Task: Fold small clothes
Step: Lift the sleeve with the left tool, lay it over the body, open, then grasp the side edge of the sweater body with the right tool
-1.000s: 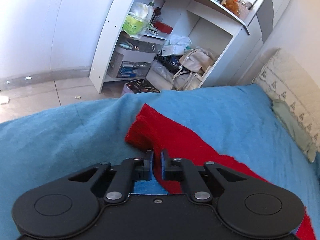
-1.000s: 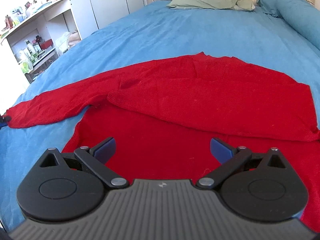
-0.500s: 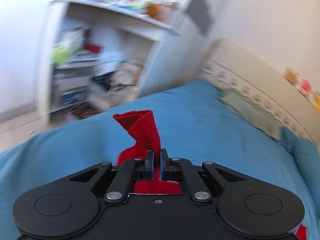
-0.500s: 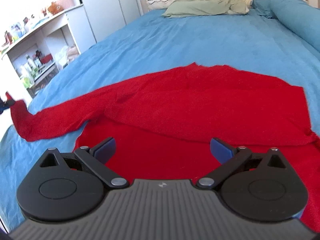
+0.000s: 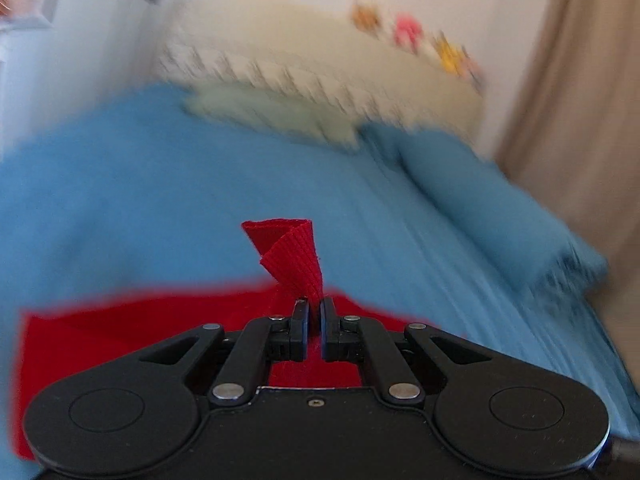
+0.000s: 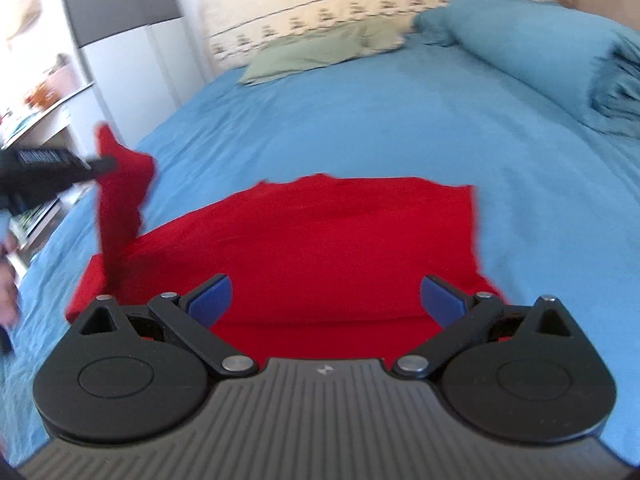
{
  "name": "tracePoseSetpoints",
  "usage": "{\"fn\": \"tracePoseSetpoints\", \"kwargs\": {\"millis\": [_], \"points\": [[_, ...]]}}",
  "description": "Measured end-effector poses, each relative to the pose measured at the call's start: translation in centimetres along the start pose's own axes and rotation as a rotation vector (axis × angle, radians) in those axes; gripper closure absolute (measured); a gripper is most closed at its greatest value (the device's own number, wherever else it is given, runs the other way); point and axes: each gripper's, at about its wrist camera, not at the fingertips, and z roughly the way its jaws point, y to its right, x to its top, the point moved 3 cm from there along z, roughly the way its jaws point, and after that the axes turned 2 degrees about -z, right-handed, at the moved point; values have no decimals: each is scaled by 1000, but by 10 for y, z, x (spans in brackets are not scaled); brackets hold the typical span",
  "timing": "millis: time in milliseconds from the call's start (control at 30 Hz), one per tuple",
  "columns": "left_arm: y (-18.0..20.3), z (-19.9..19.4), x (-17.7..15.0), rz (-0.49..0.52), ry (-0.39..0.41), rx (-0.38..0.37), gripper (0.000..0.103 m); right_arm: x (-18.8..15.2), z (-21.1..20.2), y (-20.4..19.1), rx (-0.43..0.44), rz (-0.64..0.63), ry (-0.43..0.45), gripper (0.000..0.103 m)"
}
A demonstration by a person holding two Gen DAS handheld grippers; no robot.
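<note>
A red knit sweater (image 6: 320, 240) lies partly folded on the blue bed sheet (image 6: 400, 120). My left gripper (image 5: 314, 304) is shut on the cuff of the sweater's sleeve (image 5: 292, 256) and holds it up in the air. In the right wrist view the left gripper (image 6: 60, 166) shows at the left edge with the lifted sleeve (image 6: 120, 192) hanging from it down to the sweater body. My right gripper (image 6: 326, 298) is open and empty, low over the near edge of the sweater.
A green pillow (image 6: 320, 52) and a patterned headboard (image 6: 360, 4) are at the far end of the bed. A rolled blue blanket (image 6: 560, 60) lies at the right. A white cabinet and shelves (image 6: 100, 60) stand left of the bed.
My left gripper has lifted the sleeve cuff off the bed and swung it right, toward the sweater body. The right gripper stays open and has drawn back a little.
</note>
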Motion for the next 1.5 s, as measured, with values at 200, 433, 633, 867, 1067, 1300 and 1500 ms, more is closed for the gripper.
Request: {"fn": "tracePoseSetpoints", "kwargs": {"millis": [200,433,633,867,1067,1300,1500], "points": [[29,69,-67,99,-175,28,98,-7,-2,46,-19,61,-33,0],[28,68,-80,140,-191,0,83,-9,18,61,1,83,-57,0],[19,33,-71,208,-108,31,27,-10,29,53,32,96,-42,0],[-36,9,-60,226,-80,184,25,-5,60,5,102,18,-73,0],[-68,-6,-64,205,-70,242,18,-6,91,-25,130,63,-132,19],[-84,-16,-69,164,-67,244,18,4,115,-46,12,91,-112,19],[-94,-23,-71,142,-71,244,18,-4,133,-55,-123,63,-134,35]]}}
